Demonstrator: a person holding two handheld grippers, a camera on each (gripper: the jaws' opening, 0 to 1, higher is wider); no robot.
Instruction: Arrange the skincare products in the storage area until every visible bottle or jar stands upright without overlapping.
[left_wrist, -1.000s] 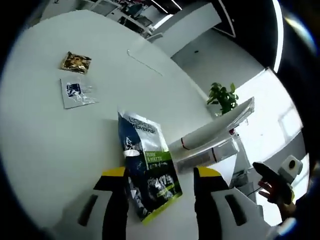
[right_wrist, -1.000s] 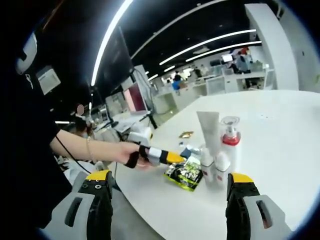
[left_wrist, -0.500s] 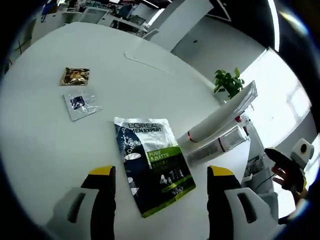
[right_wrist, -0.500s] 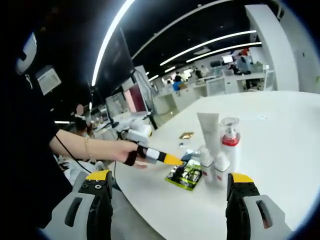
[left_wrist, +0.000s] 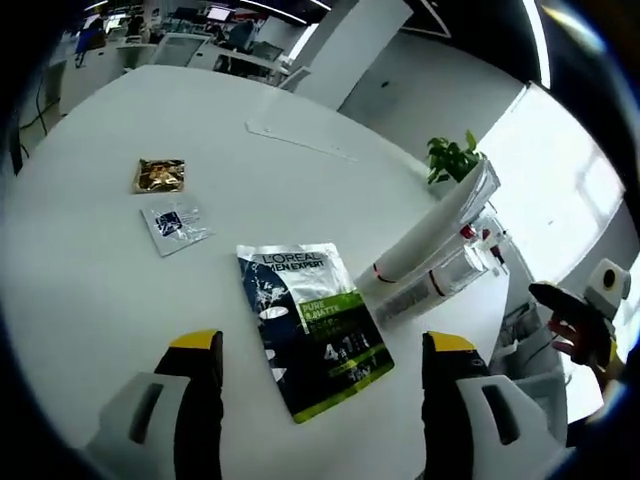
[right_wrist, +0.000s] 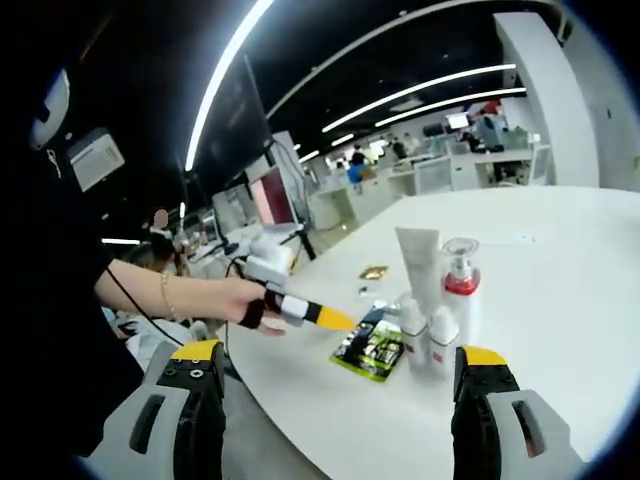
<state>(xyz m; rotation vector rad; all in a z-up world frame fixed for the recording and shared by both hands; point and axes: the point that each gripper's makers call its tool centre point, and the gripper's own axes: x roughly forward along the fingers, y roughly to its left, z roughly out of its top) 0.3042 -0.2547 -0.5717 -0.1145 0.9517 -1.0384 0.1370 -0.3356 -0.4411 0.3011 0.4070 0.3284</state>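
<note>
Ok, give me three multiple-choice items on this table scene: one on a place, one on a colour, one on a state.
1. Where does the L'Oreal sachet lie in the left gripper view?
A. ahead of the left gripper, between its jaws' lines
B. on the gold packet
C. under the plant

2. What colour is the pump bottle's collar?
A. blue
B. red
C. green

3. How does the white tube stand in the right gripper view?
A. lying flat
B. held in a gripper
C. upright

Answers: 1 A, it lies flat ahead of the jaws; 2 B, a red band sits below the clear cap; 3 C, it rises among the bottles.
</note>
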